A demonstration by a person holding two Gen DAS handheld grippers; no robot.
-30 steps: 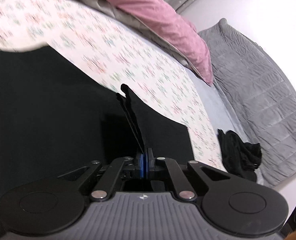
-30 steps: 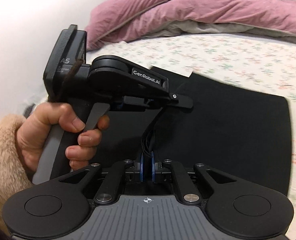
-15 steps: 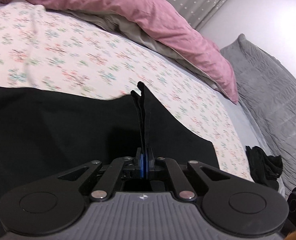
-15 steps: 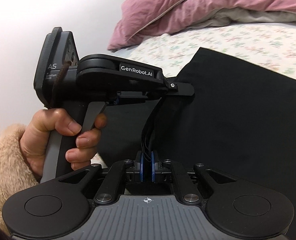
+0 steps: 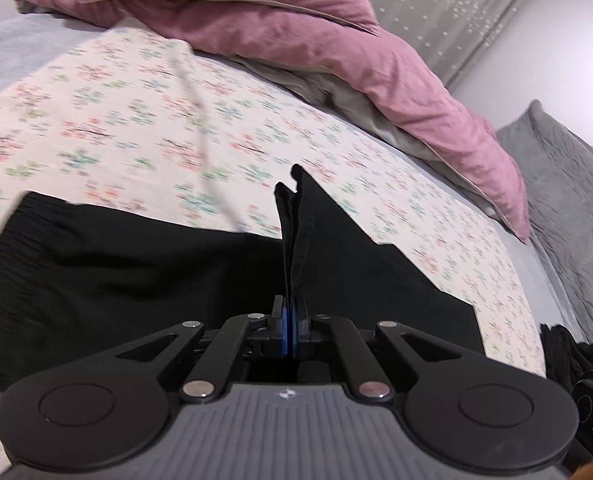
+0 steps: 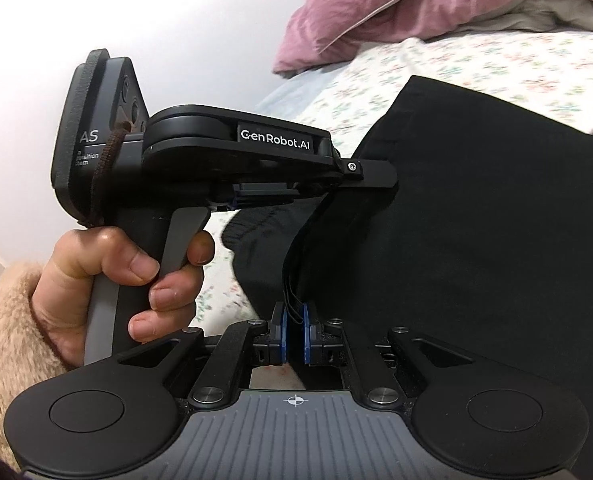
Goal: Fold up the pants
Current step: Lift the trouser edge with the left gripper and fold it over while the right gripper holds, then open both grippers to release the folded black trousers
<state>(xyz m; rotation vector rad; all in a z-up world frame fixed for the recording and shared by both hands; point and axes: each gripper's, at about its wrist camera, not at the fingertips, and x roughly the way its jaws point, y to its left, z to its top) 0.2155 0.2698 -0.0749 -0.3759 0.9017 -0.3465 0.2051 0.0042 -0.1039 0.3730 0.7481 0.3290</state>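
Now you carry both pinched corners of the pants across the bed.

Nearest you, your left gripper [image 5: 287,322] is clamped tight on a standing tuck of black pants [image 5: 144,264], the cloth rising straight out from between its pads; your right gripper [image 6: 294,330] is likewise closed on a thin edge of the same cloth. Holding two corners at once lets the layer travel flat. Just left of the right tongs, your left hand [image 6: 108,276] wraps the other handle, trigger squeezed, tool tipped downward. Beyond both tongs the pants lie spread on the floral sheet [image 5: 136,120]; farther still sits the pink duvet [image 5: 336,48].
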